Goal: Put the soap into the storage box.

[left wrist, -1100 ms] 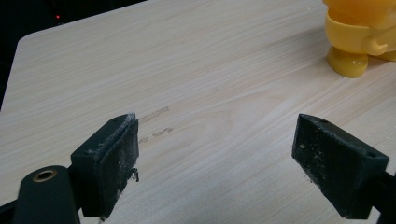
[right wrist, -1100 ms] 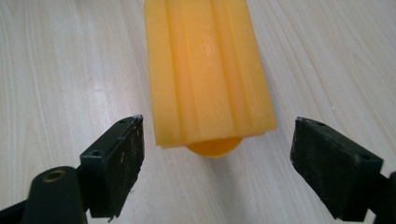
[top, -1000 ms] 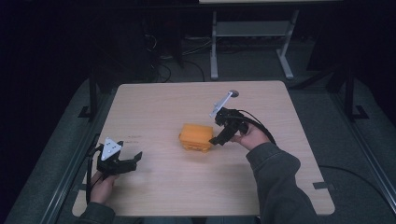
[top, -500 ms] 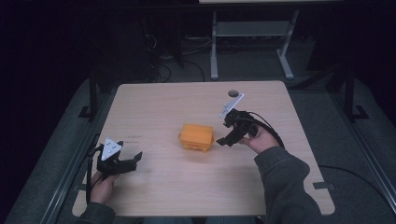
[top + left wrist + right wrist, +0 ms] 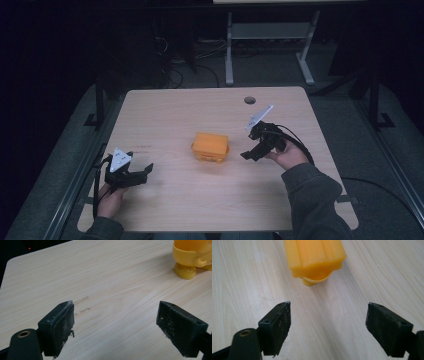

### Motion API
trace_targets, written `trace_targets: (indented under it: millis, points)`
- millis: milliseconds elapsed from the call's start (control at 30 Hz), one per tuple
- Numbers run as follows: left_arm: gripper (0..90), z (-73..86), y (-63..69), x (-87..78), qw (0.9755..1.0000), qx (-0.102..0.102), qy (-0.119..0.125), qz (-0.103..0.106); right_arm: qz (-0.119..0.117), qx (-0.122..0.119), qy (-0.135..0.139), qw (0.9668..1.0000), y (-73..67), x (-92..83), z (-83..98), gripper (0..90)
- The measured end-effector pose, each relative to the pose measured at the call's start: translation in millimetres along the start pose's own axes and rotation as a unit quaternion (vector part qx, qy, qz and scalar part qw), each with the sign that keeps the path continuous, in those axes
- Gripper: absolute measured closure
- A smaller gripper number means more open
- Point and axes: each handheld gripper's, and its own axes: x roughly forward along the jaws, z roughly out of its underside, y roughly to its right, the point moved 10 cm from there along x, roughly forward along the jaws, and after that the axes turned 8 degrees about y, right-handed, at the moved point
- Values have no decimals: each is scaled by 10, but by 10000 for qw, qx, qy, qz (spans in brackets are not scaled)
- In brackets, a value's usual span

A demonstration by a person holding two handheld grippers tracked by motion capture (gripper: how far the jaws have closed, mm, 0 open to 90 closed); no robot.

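Pale wood table (image 5: 170, 115) w/ orange box (image 5: 210, 146) at centre is seen from high view, while its yellow rounded feet are shown by gripper views, both left gripper (image 5: 141, 174) & right gripper (image 5: 248, 148) held wide apart, nothing gripped.

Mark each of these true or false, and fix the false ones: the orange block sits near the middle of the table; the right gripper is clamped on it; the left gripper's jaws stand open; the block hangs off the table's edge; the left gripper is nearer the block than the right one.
1. The orange block sits near the middle of the table. True.
2. The right gripper is clamped on it. False: its jaws stand open, apart from the block.
3. The left gripper has its jaws open. True.
4. The block hangs off the table's edge. False: it rests fully on the tabletop.
5. The left gripper is nearer the block. False: the right one is.
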Motion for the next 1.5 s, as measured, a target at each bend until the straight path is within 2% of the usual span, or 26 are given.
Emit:
trace_targets:
  millis: [433, 900, 1033, 1133, 1500]
  points:
    - [140, -7, 17, 3, 9999, -143, 59, 41, 106, 185, 85, 9997, 12, -103, 246, 195]
    - [140, 9, 11, 11, 9999, -104, 42, 6, 191, 507, 153, 9984, -7, -193, 574, 194]
    - [140, 3, -6, 0, 9996, -252, 111, -4, 238, 569, 190, 9979, -12, -219, 651, 193]
    - [140, 6, -19, -1, 9996, -277, 107, -21, 253, 637, 211, 9974, -17, -239, 716, 193]
    - [140, 13, -10, -3, 9997, -251, 77, -7, 383, 784, 317, 9957, -23, -324, 953, 192]
